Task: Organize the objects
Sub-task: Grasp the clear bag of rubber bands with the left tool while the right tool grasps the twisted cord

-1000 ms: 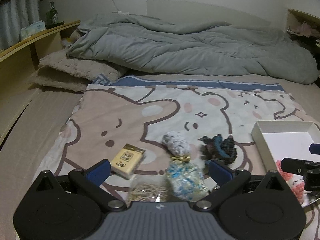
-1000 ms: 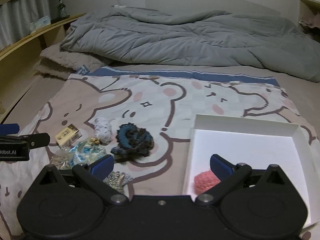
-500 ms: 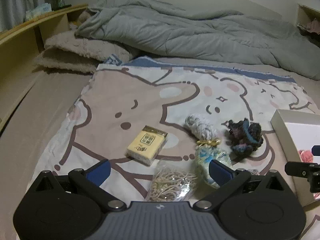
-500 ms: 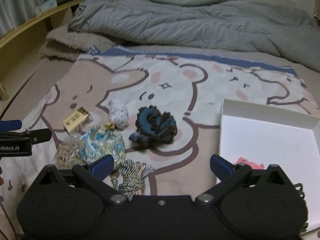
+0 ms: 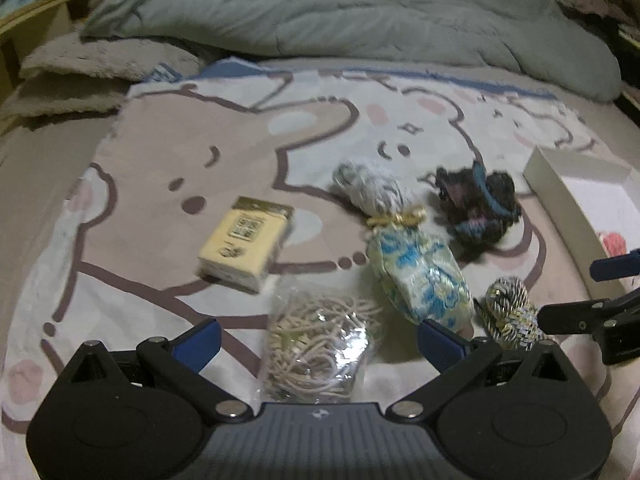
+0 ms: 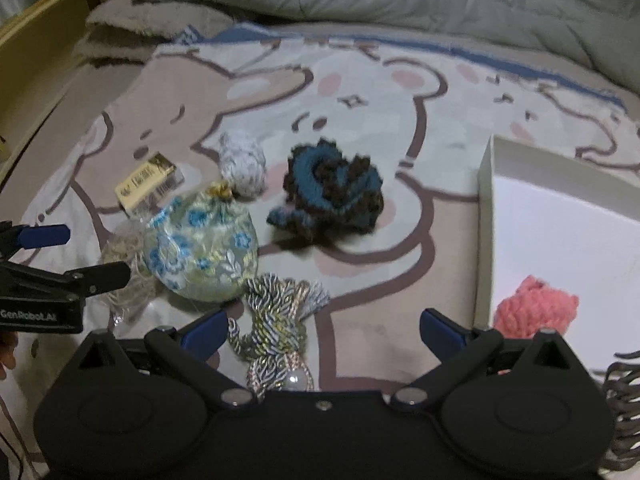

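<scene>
Small things lie on a bear-print blanket (image 5: 168, 152). My left gripper (image 5: 320, 340) is open above a clear bag of rubber bands (image 5: 320, 344). A yellow box (image 5: 246, 246), a blue floral pouch (image 5: 416, 276), a dark crochet piece (image 5: 478, 212) and a twisted cord (image 5: 510, 314) lie around. My right gripper (image 6: 324, 330) is open over the twisted cord (image 6: 276, 320), with the pouch (image 6: 204, 248) and crochet piece (image 6: 332, 190) beyond. A white box (image 6: 560, 232) at right holds a pink yarn piece (image 6: 534, 312).
A grey duvet (image 5: 340, 8) is heaped at the far end of the bed. A beige pillow (image 5: 100, 60) and a wooden shelf (image 6: 48, 32) stand at the left. The other gripper shows at each view's edge (image 5: 588, 312).
Both grippers have moved forward and down toward the pile of objects, which now look larger and closer. The twisted cord has come between the right fingers. Nothing was taken hold of.
</scene>
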Tool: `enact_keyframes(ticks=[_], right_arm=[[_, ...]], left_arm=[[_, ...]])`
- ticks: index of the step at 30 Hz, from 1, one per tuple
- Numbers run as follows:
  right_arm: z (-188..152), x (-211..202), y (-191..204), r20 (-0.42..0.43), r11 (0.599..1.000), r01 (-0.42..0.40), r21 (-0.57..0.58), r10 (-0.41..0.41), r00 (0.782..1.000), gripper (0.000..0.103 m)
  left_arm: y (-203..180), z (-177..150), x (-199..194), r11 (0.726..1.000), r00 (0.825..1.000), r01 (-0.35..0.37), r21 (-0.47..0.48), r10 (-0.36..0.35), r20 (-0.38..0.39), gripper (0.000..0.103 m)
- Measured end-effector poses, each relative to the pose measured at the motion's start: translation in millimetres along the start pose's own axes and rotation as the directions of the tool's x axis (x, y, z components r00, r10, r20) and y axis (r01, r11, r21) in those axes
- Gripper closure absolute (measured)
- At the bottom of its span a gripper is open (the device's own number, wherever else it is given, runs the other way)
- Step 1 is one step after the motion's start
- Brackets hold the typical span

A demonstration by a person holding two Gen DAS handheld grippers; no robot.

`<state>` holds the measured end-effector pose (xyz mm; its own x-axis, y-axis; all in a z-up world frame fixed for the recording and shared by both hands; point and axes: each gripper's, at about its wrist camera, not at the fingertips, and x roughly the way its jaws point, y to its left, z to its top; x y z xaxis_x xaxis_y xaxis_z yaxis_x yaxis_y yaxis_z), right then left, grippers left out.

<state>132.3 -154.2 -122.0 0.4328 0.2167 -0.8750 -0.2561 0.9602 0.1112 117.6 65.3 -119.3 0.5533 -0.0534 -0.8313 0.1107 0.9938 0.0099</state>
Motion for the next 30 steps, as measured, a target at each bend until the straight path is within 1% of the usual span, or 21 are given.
enact_keyframes(ticks=[2, 3, 6, 10, 13, 15, 18, 19, 22, 25, 26, 27, 28, 30], right_arm=[[0, 6, 1, -0.025, 1.0, -0.026, 0.008, 0.026, 0.999, 0.008], [0, 8, 1, -0.038, 0.999, -0.036, 0.009, 0.036, 0.999, 0.008], [-1, 16, 7, -0.067, 0.999, -0.05, -0.017, 0.049, 0.997, 0.012], [-1, 23, 18, -0.09, 0.996, -0.073, -0.057, 0.067, 0.994, 0.015], [0, 27, 26, -0.108, 0.994, -0.076, -0.084, 0.067, 0.992, 0.016], [0, 30, 29, -0.121, 0.991, -0.088, -0.099, 0.076, 0.99, 0.019], [0, 33, 31, -0.126, 0.99, -0.082, -0.116, 0.067, 0.99, 0.024], [0, 34, 31, -0.125, 0.99, -0.077, -0.118, 0.062, 0.99, 0.027], [-2, 39, 29, -0.133, 0.991, -0.065, -0.118, 0.05, 0.99, 0.034], [-3, 44, 29, -0.148, 0.991, -0.056, -0.124, 0.038, 0.988, 0.038], [-4, 45, 29, -0.153, 0.99, -0.06, -0.127, 0.04, 0.987, 0.041], [-4, 45, 29, -0.155, 0.989, -0.065, -0.131, 0.044, 0.987, 0.043], [-4, 44, 30, -0.154, 0.988, -0.071, -0.138, 0.049, 0.987, 0.054], [-2, 39, 30, -0.147, 0.987, -0.078, -0.143, 0.056, 0.988, 0.056]], left_arm=[[-3, 0, 6, 1.0, 1.0, 0.01, 0.021, -0.009, -0.019, 0.001], [-4, 0, 9, 1.0, 1.0, 0.01, 0.028, -0.009, -0.03, 0.002], [-4, 0, 19, 0.999, 0.997, -0.034, 0.036, 0.036, -0.062, 0.007], [2, 1, 29, 1.0, 0.995, -0.015, 0.016, 0.016, -0.098, 0.009], [5, 1, 34, 1.0, 0.993, -0.006, -0.005, 0.005, -0.117, 0.015], [7, 3, 37, 1.0, 0.993, -0.003, -0.018, 0.001, -0.122, 0.017], [10, 5, 40, 0.999, 0.991, 0.024, -0.048, -0.03, -0.134, 0.022], [11, 5, 42, 0.998, 0.989, 0.032, -0.057, -0.04, -0.145, 0.025], [11, 5, 44, 0.997, 0.984, 0.025, -0.073, -0.038, -0.174, 0.031], [10, 6, 42, 0.997, 0.983, 0.021, -0.072, -0.034, -0.18, 0.037], [10, 6, 41, 0.997, 0.982, 0.014, -0.07, -0.027, -0.185, 0.043], [10, 5, 40, 0.997, 0.982, 0.012, -0.071, -0.026, -0.188, 0.044], [12, 5, 39, 0.997, 0.982, 0.015, -0.081, -0.03, -0.187, 0.044], [14, 5, 35, 0.995, 0.982, 0.01, -0.1, -0.029, -0.187, 0.046]])
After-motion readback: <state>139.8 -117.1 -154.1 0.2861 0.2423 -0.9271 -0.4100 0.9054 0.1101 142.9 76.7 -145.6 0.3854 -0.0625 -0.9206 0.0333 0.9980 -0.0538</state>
